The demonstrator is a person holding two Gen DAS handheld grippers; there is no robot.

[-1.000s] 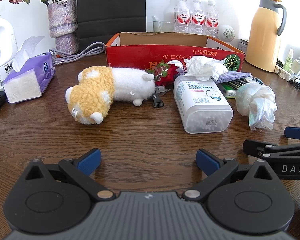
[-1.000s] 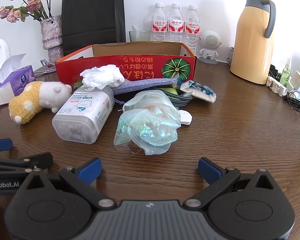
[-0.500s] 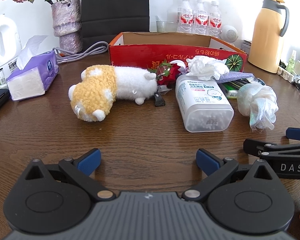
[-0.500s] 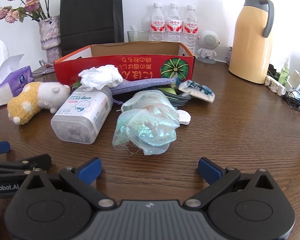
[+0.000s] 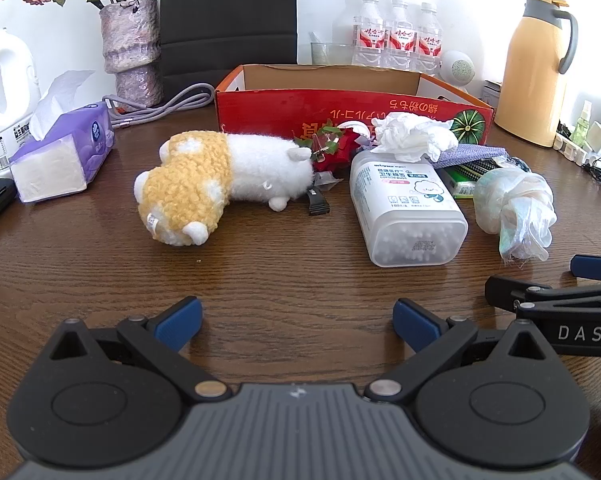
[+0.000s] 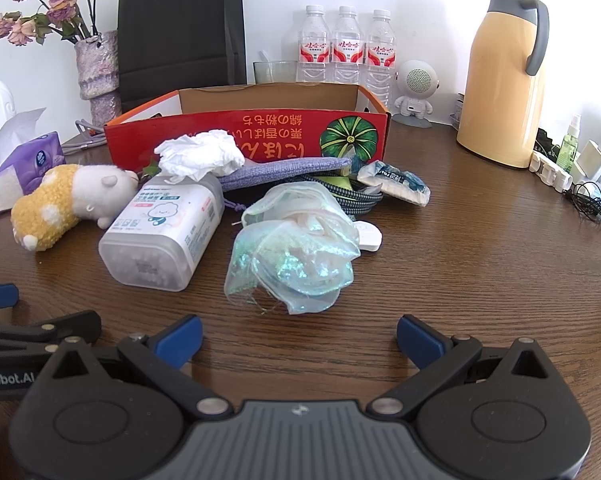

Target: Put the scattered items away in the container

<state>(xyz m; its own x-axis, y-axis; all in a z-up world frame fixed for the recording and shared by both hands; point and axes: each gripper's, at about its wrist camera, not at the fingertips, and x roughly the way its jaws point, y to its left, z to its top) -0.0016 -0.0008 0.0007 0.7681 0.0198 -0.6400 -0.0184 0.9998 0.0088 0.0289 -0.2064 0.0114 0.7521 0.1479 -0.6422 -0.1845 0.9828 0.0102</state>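
A red cardboard box (image 5: 352, 100) (image 6: 244, 128) stands open at the back of the wooden table. In front of it lie a yellow-and-white plush toy (image 5: 216, 184) (image 6: 64, 204), a clear tub of cotton swabs (image 5: 404, 208) (image 6: 164, 236), crumpled white paper (image 5: 412, 138) (image 6: 200, 156), a purple pouch (image 6: 284, 170) and an iridescent bag (image 5: 516, 210) (image 6: 296, 252). My left gripper (image 5: 296, 320) is open, well short of the plush toy. My right gripper (image 6: 298, 336) is open just before the iridescent bag. Neither holds anything.
A purple tissue box (image 5: 64, 156), a vase of dried flowers (image 5: 132, 52), three water bottles (image 6: 344, 48), a yellow thermos (image 6: 504, 76), a small white speaker (image 6: 416, 92) and chargers with cables (image 6: 580, 176) ring the table. A grey cable (image 5: 160, 104) lies beside the box.
Both grippers have edged slightly forward, towards the items; the objects look a little closer. Nothing on the table has moved, and both grippers stay open.
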